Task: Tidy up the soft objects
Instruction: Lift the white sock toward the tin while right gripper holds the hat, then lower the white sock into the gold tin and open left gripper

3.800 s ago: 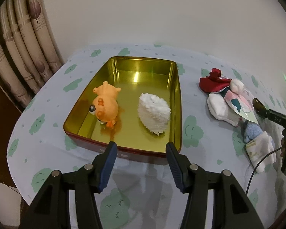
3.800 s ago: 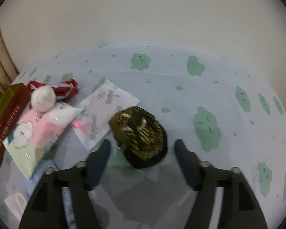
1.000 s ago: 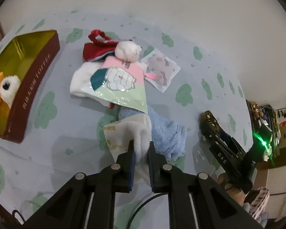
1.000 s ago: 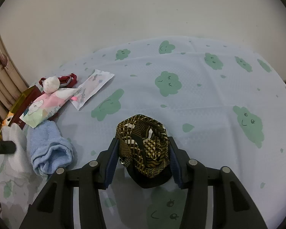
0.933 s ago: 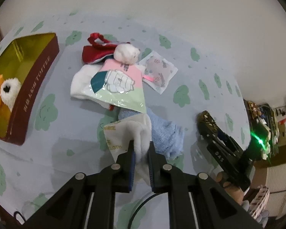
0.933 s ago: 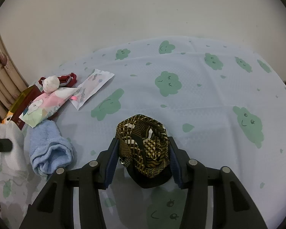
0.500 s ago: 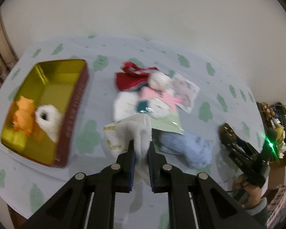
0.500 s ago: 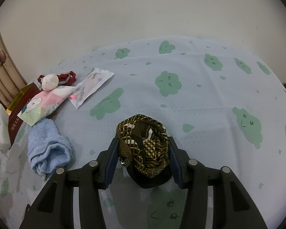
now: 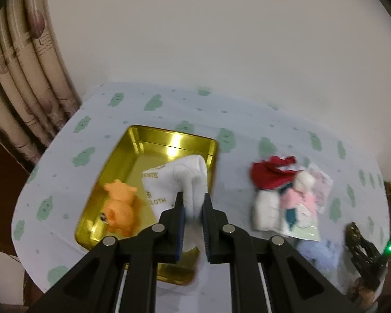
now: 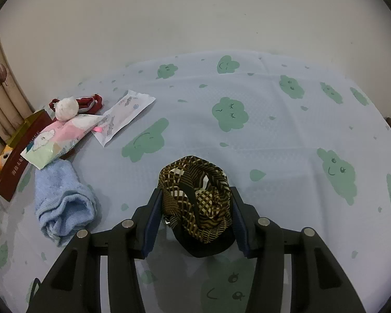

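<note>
My left gripper (image 9: 193,203) is shut on a white cloth (image 9: 185,180) with printed lettering and holds it above the gold tin (image 9: 143,146). An orange plush toy (image 9: 120,208) lies in the tin. My right gripper (image 10: 195,206) is shut on a brown patterned fabric pouch (image 10: 198,195) just above the tablecloth. A blue towel (image 10: 62,198), a pink packet (image 10: 60,135), a white pom-pom (image 10: 66,108) on red cloth and a flat sachet (image 10: 125,112) lie to its left.
The round table wears a pale blue cloth with green clouds (image 10: 229,114). A curtain (image 9: 20,83) hangs at the far left. The tin's dark red side (image 10: 15,161) shows in the right wrist view. A white wall stands behind.
My left gripper has carried the white cloth left from beside the blue towel to above the gold tin. My right gripper has stayed shut on the pouch in place.
</note>
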The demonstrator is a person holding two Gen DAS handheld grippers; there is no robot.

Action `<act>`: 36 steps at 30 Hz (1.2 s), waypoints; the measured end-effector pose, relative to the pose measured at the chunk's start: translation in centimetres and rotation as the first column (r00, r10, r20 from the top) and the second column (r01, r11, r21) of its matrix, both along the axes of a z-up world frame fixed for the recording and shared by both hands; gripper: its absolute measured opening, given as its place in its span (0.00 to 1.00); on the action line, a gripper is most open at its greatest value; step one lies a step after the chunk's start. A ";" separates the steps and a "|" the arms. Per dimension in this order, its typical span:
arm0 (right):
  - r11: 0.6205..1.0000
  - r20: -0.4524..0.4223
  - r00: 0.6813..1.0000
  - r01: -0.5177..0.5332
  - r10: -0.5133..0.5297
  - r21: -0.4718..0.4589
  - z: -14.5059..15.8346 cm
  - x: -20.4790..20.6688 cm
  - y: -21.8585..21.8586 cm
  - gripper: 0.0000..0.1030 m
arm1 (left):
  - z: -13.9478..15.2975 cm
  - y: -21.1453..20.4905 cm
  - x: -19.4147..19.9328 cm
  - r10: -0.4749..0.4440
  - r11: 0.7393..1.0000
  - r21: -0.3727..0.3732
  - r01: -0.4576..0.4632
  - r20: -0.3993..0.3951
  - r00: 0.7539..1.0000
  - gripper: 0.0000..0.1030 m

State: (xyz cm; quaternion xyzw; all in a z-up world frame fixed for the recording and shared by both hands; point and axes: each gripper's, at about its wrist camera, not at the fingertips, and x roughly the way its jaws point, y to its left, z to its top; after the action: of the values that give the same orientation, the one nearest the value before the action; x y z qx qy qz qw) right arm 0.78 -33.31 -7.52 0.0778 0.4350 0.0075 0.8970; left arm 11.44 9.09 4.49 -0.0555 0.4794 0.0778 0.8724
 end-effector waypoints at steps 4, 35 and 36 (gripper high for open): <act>1.000 0.000 1.000 0.000 0.000 -0.003 0.0 0.0 0.0 0.46 | -1.2 1.9 0.9 0.028 0.999 0.038 -0.027 -0.023 0.999 0.11; 0.998 -0.012 1.000 -0.008 0.008 -0.065 -0.1 0.1 1.0 0.49 | -8.5 4.6 7.5 0.013 0.990 0.144 0.008 -0.148 0.989 0.15; 0.998 -0.012 1.000 -0.009 0.008 -0.065 -0.1 0.1 0.9 0.49 | -8.5 4.6 7.4 0.016 0.990 0.138 0.006 -0.154 0.988 0.17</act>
State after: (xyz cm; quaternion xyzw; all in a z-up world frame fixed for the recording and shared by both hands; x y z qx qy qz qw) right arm 0.90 -32.39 -7.61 0.0466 0.4405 -0.0035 0.8965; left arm 18.88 13.67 -4.04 0.0101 0.5392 0.1172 0.8339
